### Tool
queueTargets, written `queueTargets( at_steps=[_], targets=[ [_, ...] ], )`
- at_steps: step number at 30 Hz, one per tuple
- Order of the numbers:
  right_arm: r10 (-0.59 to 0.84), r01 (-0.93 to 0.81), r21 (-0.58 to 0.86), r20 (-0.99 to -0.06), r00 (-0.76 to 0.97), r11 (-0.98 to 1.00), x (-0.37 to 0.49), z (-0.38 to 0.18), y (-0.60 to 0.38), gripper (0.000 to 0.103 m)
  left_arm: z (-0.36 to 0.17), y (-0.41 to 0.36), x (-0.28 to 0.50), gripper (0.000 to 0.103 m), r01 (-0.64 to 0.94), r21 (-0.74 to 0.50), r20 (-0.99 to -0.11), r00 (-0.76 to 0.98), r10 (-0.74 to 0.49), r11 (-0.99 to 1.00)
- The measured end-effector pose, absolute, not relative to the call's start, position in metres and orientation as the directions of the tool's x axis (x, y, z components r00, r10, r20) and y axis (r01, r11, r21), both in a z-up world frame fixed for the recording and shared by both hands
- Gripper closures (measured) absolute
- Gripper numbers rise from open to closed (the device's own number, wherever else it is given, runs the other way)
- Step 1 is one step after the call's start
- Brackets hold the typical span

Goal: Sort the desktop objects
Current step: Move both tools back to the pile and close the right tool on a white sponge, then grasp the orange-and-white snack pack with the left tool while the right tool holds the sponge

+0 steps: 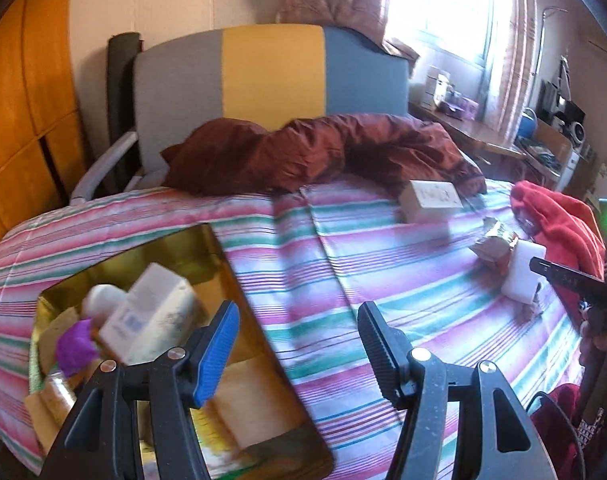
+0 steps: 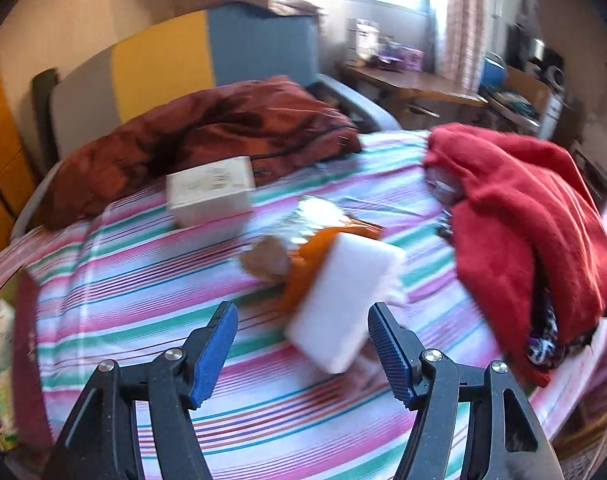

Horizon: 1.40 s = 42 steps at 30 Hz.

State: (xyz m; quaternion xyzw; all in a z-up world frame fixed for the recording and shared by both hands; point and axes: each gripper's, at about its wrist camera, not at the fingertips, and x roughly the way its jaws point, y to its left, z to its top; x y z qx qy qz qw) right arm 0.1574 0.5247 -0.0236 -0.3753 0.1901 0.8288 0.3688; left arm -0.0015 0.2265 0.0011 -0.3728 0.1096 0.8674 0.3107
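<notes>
My left gripper (image 1: 299,332) is open and empty above the striped bed cover, just right of a gold-lined box (image 1: 219,268) that holds a white carton (image 1: 151,316), a purple thing (image 1: 75,346) and other items. My right gripper (image 2: 303,334) is open, with a white block (image 2: 343,304) lying tilted on the cover just beyond and between its fingers, nearer the right finger. An orange and foil packet (image 2: 323,236) lies behind the block. A white box (image 2: 211,196) sits farther back. The block (image 1: 523,276), packet (image 1: 495,240) and box (image 1: 429,202) also show in the left wrist view.
A dark red quilt (image 1: 303,152) lies at the bed's head. A red garment pile (image 2: 523,216) sits on the right side of the bed. A headboard (image 1: 271,72) stands behind. A cluttered desk (image 2: 423,88) stands at the far right.
</notes>
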Motion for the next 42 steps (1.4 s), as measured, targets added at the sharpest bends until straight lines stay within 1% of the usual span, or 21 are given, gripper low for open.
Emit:
queueTargets(
  at_steps=[4,8,9,10,11,16,19,21,23,26,32,36,38,42],
  targets=[
    [0.477,-0.792,0.047,-0.776,-0.413,-0.609,0.166,-0.036,0.544,0.035,-0.004,0.249,0.002,0.040,-0.653,-0.046,-0.727,-0.497,0.474,-0.756],
    [0.454,-0.799,0.084,-0.786,-0.420,-0.595,0.166,-0.044,0.556,0.035,-0.010,0.267,0.004,0.040,-0.676,-0.049,-0.739,-0.471,0.483,-0.735],
    [0.448,-0.796,0.091,-0.786,-0.426,-0.598,0.164,-0.045,0.557,0.033,-0.011,0.270,0.004,0.040,-0.680,-0.050,-0.740,-0.466,0.485,-0.731],
    [0.452,-0.797,0.086,-0.785,-0.424,-0.598,0.162,-0.047,0.558,0.030,-0.013,0.275,0.005,0.040,-0.688,-0.054,-0.743,-0.456,0.489,-0.724],
    [0.458,-0.798,0.076,-0.785,-0.417,-0.598,0.159,-0.048,0.558,0.030,-0.014,0.278,0.006,0.040,-0.693,-0.054,-0.746,-0.451,0.490,-0.719],
    [0.473,-0.800,0.019,-0.799,-0.372,-0.599,0.146,-0.060,0.566,0.030,-0.022,0.296,0.005,0.040,-0.711,-0.068,-0.762,-0.416,0.497,-0.700],
    [0.465,-0.801,0.014,-0.808,-0.361,-0.598,0.141,-0.069,0.577,0.030,-0.027,0.306,0.004,0.040,-0.722,-0.070,-0.772,-0.398,0.496,-0.688],
    [0.456,-0.798,0.018,-0.813,-0.362,-0.602,0.140,-0.072,0.582,0.043,-0.030,0.313,0.004,0.040,-0.730,-0.068,-0.775,-0.391,0.497,-0.680],
    [0.451,-0.789,0.013,-0.815,-0.365,-0.615,0.139,-0.073,0.583,0.053,-0.033,0.321,0.003,0.040,-0.741,-0.073,-0.781,-0.374,0.500,-0.668],
    [0.431,-0.778,0.027,-0.821,-0.376,-0.627,0.140,-0.072,0.585,0.058,-0.035,0.335,0.004,0.040,-0.760,-0.075,-0.783,-0.356,0.510,-0.646],
    [0.374,-0.779,0.102,-0.834,-0.406,-0.619,0.148,-0.070,0.588,0.059,-0.039,0.372,0.005,0.040,-0.811,-0.116,-0.786,-0.278,0.553,-0.573],
    [0.385,-0.783,0.067,-0.843,-0.376,-0.619,0.150,-0.066,0.586,0.059,-0.040,0.400,0.006,0.040,-0.846,-0.126,-0.779,-0.239,0.579,-0.518],
    [0.389,-0.793,0.061,-0.847,-0.363,-0.607,0.155,-0.066,0.587,0.059,-0.040,0.418,0.010,0.040,-0.867,-0.123,-0.779,-0.217,0.588,-0.483],
    [0.388,-0.809,0.107,-0.836,-0.388,-0.579,0.165,-0.061,0.593,0.059,-0.038,0.453,0.021,0.038,-0.915,-0.091,-0.765,-0.189,0.615,-0.394]
  ],
)
